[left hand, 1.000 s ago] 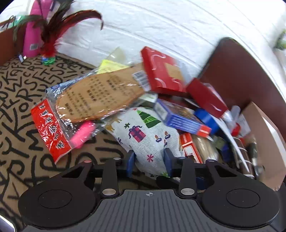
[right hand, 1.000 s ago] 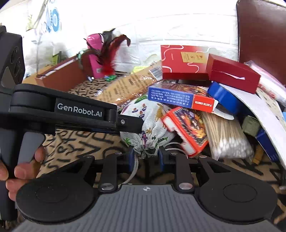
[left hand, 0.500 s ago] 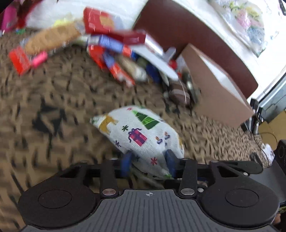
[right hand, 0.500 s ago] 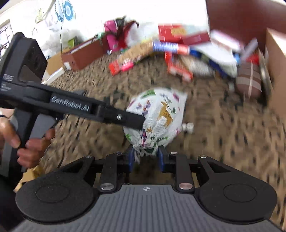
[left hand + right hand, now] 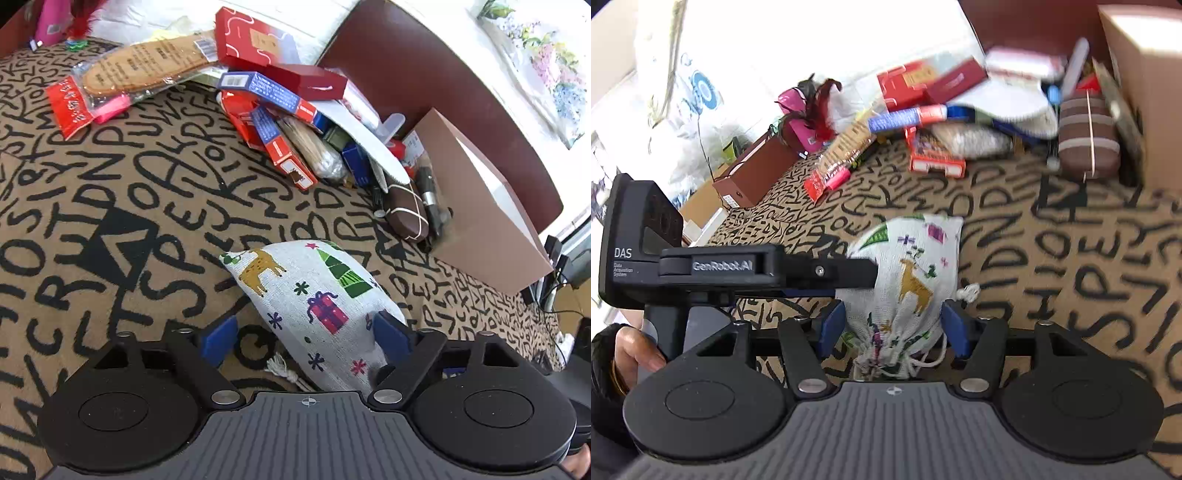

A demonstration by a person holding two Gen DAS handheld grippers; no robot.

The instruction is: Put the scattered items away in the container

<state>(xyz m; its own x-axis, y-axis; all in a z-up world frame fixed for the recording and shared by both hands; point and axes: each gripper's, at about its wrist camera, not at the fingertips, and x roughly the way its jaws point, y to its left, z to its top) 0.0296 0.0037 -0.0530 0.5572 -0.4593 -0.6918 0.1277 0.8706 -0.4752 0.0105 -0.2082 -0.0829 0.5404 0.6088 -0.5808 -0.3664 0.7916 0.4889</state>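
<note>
Left gripper (image 5: 306, 338) now spread wide, blue pads either side of the printed pouch (image 5: 314, 291); half a second ago both pads pinched it. Right pad touches the pouch's side, left pad stands clear with the letter-patterned cloth (image 5: 110, 206) showing in the gap. Right gripper (image 5: 892, 328) also parted now, pads flanking the pouch's gathered neck without squeezing it; earlier it was clamped on the neck. From the right wrist view the left gripper's finger tip (image 5: 864, 271) sits against the pouch's left side.

Pouch lies on the cloth, well apart from the pile of boxes (image 5: 280, 107), nearer the cameras than the pile. A second ago it sat wedged in that pile under the blue box (image 5: 267, 90). Drawstring knot (image 5: 967, 291) rests on the cloth just beside the pouch.

Brown cardboard box (image 5: 480, 206) stands to the right of the pile, touching the brown striped bundle (image 5: 406, 210). Insole packet (image 5: 144, 68) and red packet (image 5: 70, 107) sit left of the pile. Pink bottle with feathers (image 5: 809, 114) stands behind the pile's left end. Left-view motion blur from half a second ago is gone; the far part of the right view is still soft.
</note>
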